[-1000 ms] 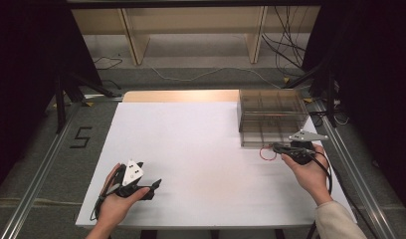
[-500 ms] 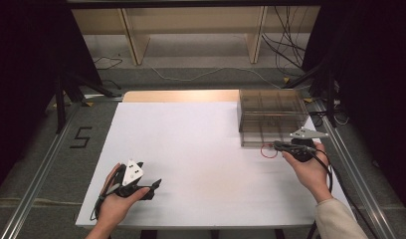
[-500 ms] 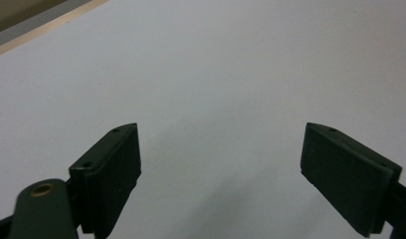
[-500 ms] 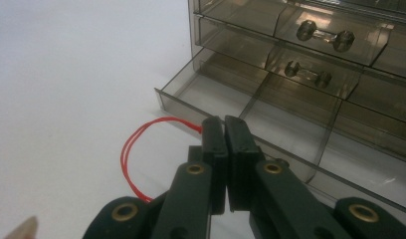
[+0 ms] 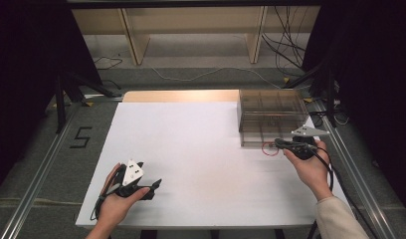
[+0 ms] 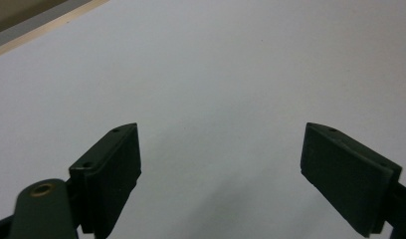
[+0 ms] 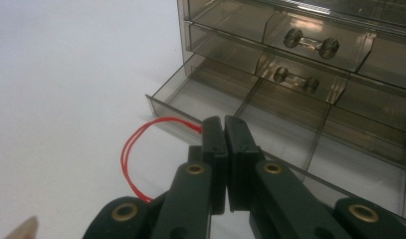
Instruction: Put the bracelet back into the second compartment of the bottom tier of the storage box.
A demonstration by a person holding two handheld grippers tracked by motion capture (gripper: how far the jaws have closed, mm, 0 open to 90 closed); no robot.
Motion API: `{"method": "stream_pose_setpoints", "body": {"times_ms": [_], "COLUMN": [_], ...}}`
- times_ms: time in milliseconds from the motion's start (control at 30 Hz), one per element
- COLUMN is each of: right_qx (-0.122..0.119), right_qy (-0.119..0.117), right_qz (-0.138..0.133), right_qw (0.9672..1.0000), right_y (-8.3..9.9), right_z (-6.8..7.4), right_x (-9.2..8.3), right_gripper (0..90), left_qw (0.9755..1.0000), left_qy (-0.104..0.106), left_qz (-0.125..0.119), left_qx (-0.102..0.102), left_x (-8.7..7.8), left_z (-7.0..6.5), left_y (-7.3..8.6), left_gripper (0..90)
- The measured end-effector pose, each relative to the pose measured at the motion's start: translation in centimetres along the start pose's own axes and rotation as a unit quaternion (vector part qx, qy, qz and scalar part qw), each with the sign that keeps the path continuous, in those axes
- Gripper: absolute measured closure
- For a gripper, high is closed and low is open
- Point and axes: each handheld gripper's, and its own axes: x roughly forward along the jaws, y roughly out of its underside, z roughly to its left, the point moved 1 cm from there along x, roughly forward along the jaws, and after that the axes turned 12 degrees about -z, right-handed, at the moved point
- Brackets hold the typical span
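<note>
right gripper: jaws pinching thin red wire loop just by smoky clear plastic drawer box's open bottom drawer | high view: loop probably touching table | left gripper: spread, over white tabletop

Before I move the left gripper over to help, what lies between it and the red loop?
Bare white tabletop in the high view, from the left gripper to the red loop.
</note>
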Motion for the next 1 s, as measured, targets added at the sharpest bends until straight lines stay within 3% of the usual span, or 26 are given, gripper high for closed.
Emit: {"method": "stream_pose_setpoints", "body": {"times_ms": [1000], "right_qx": [0.005], "right_qy": [0.018], "right_qz": [0.004], "right_qw": [0.9998], "right_y": [-0.4], "right_z": [-1.0], "right_x": [0.6], "right_gripper": [88.8], "left_qw": [1.0], "left_qy": [-0.001], "left_qz": [0.0], "left_qx": [0.004], "left_x": [0.0], "left_z": [0.0], "left_y": [0.0], "left_gripper": [15.9]}}
